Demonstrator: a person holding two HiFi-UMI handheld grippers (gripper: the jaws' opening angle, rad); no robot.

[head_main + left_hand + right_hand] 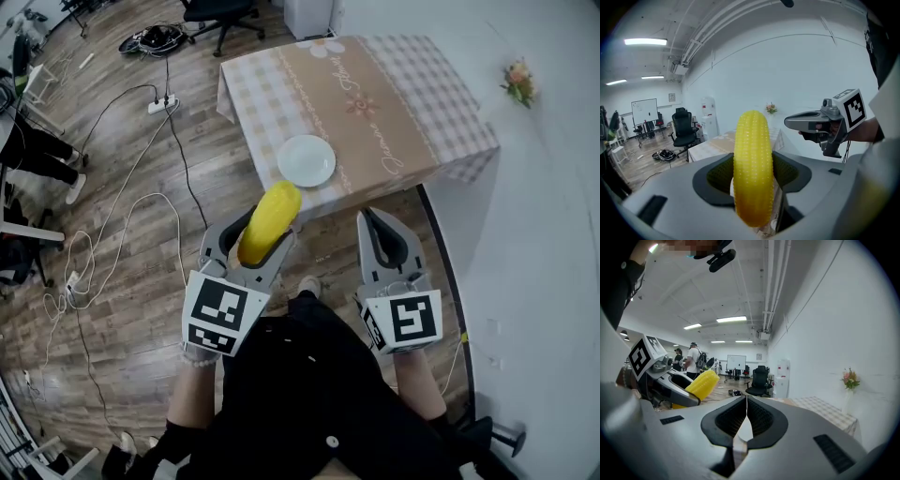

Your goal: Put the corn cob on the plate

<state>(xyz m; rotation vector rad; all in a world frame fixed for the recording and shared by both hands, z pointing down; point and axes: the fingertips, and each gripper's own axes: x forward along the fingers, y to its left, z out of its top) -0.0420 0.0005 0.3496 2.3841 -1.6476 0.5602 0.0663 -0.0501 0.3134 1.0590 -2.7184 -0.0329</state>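
Yellow corn cob (269, 221) sits clamped between the jaws of our left gripper (262, 230) in the head view, its rounded end poking out past them. The round white plate (307, 160) lies ahead of those jaws on the checked-cloth table (394, 103), apart from the cob. Our right gripper (370, 217), beside the left, holds nothing. In the left gripper view both jaws press the cob's sides. In the right gripper view the jaws meet along a thin seam, with the cob off to their left.
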